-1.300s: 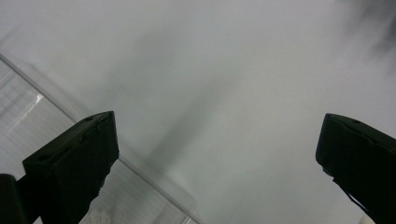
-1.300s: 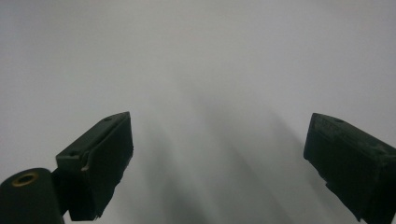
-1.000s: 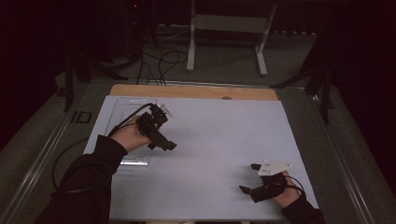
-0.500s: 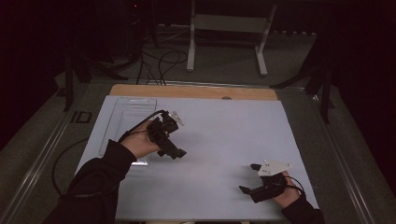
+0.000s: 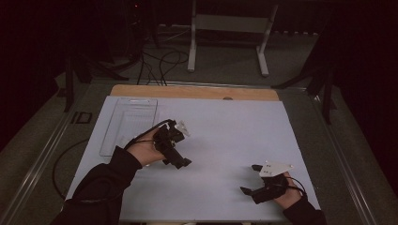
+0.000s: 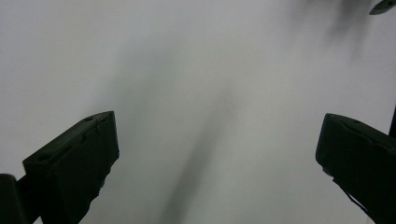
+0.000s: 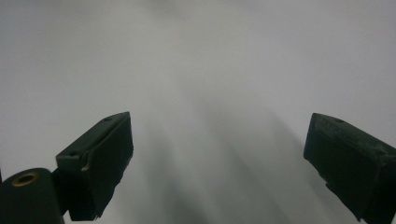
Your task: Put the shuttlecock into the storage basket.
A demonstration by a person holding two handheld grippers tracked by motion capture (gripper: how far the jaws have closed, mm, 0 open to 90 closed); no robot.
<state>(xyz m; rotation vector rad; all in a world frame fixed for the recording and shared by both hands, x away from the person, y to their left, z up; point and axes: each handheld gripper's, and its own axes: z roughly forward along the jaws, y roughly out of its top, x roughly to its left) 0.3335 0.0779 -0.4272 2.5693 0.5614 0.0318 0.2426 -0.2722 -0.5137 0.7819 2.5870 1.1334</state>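
Tongs on both sides gape wide and hold nothing. The left tongs [image 5: 180, 161] hover over the white table [image 5: 225, 136], just beside a clear tray [image 5: 126, 124]; the right tongs [image 5: 249, 179] rest near the table's front edge.

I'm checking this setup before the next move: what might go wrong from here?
The left gripper, jaws open, hangs low over the white sheet; dropping further, it might scrape or crease it. Its cable trails beside the clear tray and may snag or drag it. The right gripper sits near the sheet's front edge and might catch it.
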